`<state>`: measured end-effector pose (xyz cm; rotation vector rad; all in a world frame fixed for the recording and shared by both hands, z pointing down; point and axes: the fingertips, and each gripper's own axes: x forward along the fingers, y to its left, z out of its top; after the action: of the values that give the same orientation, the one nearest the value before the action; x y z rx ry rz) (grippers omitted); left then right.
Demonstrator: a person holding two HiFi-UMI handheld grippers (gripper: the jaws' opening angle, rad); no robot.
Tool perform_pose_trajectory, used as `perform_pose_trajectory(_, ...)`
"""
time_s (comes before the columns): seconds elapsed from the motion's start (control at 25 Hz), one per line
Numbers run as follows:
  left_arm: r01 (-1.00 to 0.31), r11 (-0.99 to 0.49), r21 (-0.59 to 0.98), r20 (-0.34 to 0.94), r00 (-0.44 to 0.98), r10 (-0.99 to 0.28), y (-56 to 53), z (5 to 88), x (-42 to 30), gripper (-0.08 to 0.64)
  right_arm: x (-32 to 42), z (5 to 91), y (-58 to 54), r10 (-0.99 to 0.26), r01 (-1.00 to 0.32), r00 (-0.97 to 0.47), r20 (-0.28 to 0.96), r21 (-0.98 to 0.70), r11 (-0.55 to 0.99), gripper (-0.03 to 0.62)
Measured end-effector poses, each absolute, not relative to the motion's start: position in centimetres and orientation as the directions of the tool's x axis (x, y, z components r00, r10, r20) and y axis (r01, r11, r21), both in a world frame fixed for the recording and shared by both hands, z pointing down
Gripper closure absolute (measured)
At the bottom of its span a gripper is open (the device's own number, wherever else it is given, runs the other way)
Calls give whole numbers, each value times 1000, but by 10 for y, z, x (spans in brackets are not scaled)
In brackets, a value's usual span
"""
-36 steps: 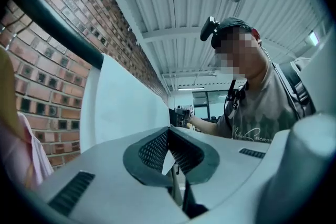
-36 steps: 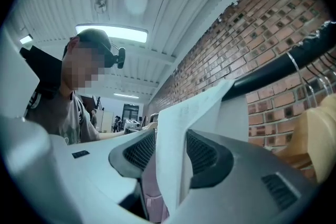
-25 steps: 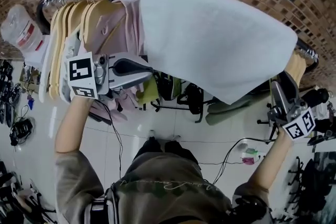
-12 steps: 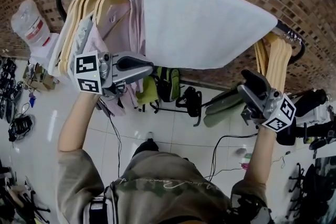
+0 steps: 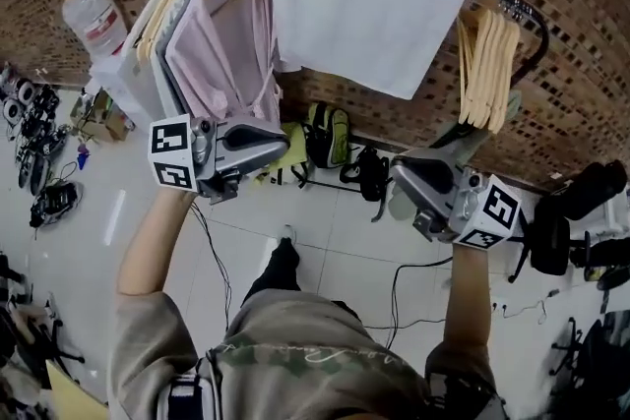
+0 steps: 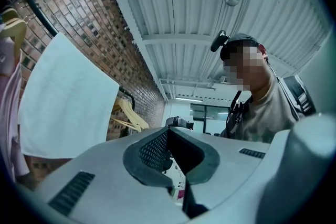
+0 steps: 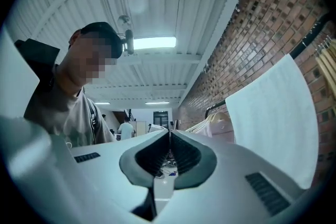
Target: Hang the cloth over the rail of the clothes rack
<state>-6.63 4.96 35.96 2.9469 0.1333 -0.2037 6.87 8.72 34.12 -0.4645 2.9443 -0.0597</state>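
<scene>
A white cloth [image 5: 364,5] hangs draped over the black rail [image 5: 504,1] of the clothes rack, flat and free of both grippers. It also shows in the left gripper view [image 6: 63,102] and in the right gripper view [image 7: 273,113]. My left gripper [image 5: 282,135] is held below the cloth's left edge, shut with nothing in it [image 6: 169,132]. Further right and lower, my right gripper [image 5: 399,174] is also shut and empty [image 7: 169,136]. Both sit well clear of the cloth.
Pink shirts [image 5: 221,39] on wooden hangers hang left of the cloth, and bare wooden hangers [image 5: 484,64] hang to its right. Bags [image 5: 330,135] lie on the floor under the rack against the brick wall. A water bottle [image 5: 94,15] stands far left. Cables cross the floor.
Both grippers have dropped down and away from the cloth, which stays on the rail. The right gripper's jaws have closed. The rack now looks farther off.
</scene>
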Motion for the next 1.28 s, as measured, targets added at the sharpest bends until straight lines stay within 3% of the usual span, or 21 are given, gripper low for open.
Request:
perform_pose_trajectory(0.36, 4, -980, 200, -145, 989, -25, 163, 380, -60, 554, 51, 368, 193, -268, -260, -956, -122, -74, 963, 572)
perform_pose_trajectory(0.52, 51, -984, 169, -121, 992, 30, 198, 390, -62, 554, 35, 374, 225, -271, -265, -956, -111, -70, 962, 572)
perform_pose_trajectory(0.68, 96, -991, 92, -17, 995, 95, 234, 417, -59, 554, 20, 392, 250, -304, -294, -943, -135, -85, 952, 572)
perform_pose_trajectory(0.88, 130, -982, 133, -73, 990, 121, 256, 424, -83, 554, 2, 415, 262, -349, -325, -924, -158, -157, 933, 572)
perform_pose_trajectory(1.28, 77, -993, 89, -150, 987, 64, 269, 414, -131, 554, -49, 424, 269, -299, -284, -948, -109, -136, 949, 572)
